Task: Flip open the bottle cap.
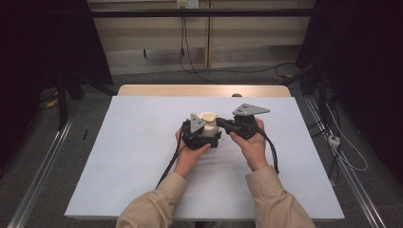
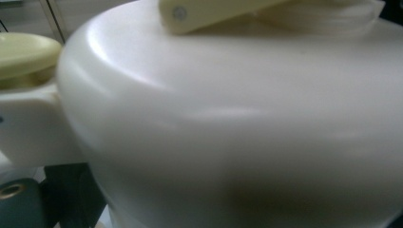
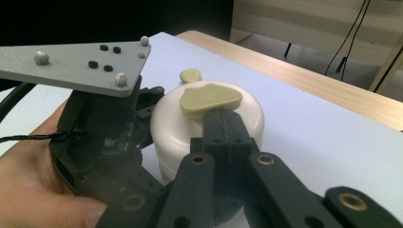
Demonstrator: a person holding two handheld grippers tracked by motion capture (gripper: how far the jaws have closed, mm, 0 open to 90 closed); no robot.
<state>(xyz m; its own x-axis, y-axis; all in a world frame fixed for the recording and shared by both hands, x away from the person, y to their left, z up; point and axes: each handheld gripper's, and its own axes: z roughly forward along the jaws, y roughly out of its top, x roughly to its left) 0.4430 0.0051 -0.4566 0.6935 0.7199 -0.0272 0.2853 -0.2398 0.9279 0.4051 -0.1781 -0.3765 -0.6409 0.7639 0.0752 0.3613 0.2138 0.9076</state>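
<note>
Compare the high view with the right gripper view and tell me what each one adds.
High view: both sleeves, the whole white table cover, the floor and cables beyond.

Right gripper view: the right gripper with jaws together, reaching the yellowish lid tab, and a smaller tab behind.

Both: the cream container, the left gripper against it, and its grey plate.

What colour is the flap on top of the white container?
Pale yellow-green flap, clearest in the right gripper view.
</note>
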